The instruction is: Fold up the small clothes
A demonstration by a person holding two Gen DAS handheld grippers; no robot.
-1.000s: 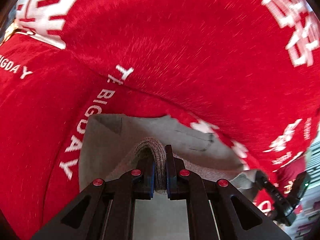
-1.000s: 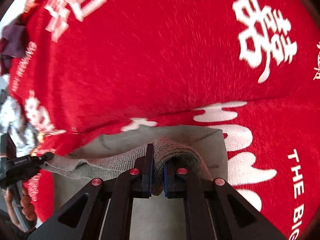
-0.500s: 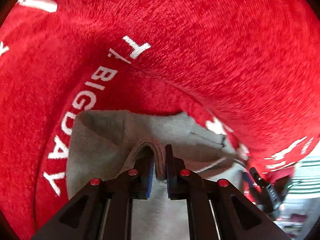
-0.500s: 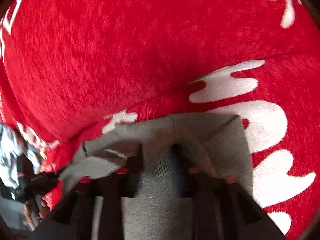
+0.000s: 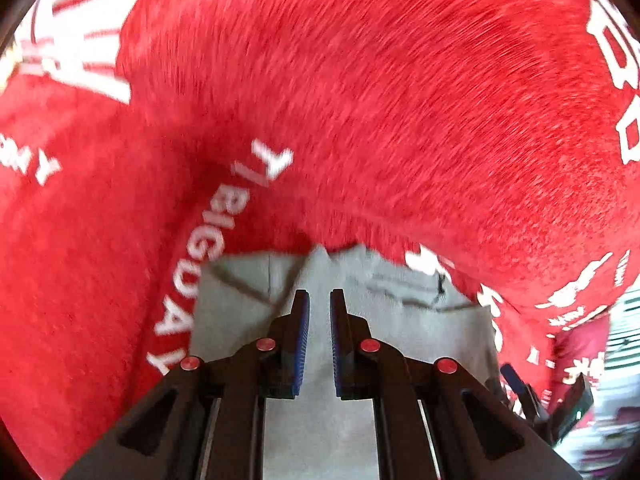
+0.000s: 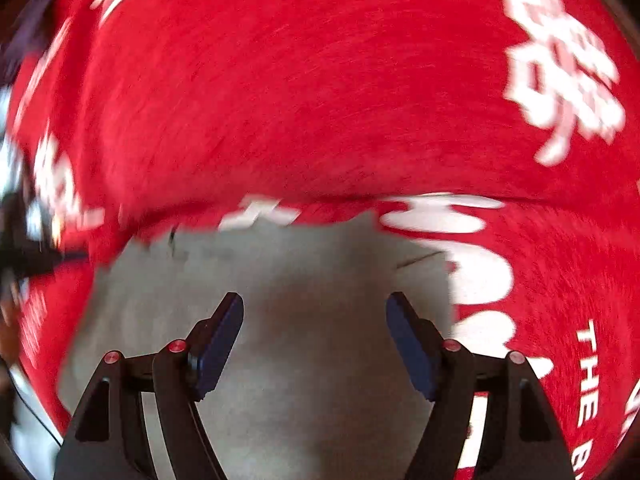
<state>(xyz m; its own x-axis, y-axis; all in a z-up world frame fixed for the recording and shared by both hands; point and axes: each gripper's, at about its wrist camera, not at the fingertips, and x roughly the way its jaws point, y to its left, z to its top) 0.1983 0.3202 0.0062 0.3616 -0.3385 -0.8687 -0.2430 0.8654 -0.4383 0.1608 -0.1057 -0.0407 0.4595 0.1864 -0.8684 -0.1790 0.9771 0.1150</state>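
A small grey garment (image 5: 404,320) lies flat on a red blanket (image 5: 360,100). My left gripper (image 5: 319,294) hangs over the garment's near part. Its blue pads stand a narrow slit apart with grey cloth in it, and creases run from the garment's top edge down to the tips. In the right wrist view the same grey garment (image 6: 304,264) spreads under my right gripper (image 6: 315,300). The right jaws are opening wide, and nothing is pressed between the pads (image 6: 220,336). The right gripper (image 5: 548,400) also shows dark and blurred at the lower right of the left wrist view.
The red blanket (image 6: 300,100) with white lettering covers the whole surface and rises in a thick ridge just behind the garment. A dark, blurred shape (image 6: 28,256) sits at the left edge of the right wrist view. Striped and mixed fabrics (image 5: 616,344) lie at the far right.
The right gripper has opened and let go of the grey fold, which now lies flat. The bulge of cloth above the left fingertips is gone. Both views have drawn back from the blanket.
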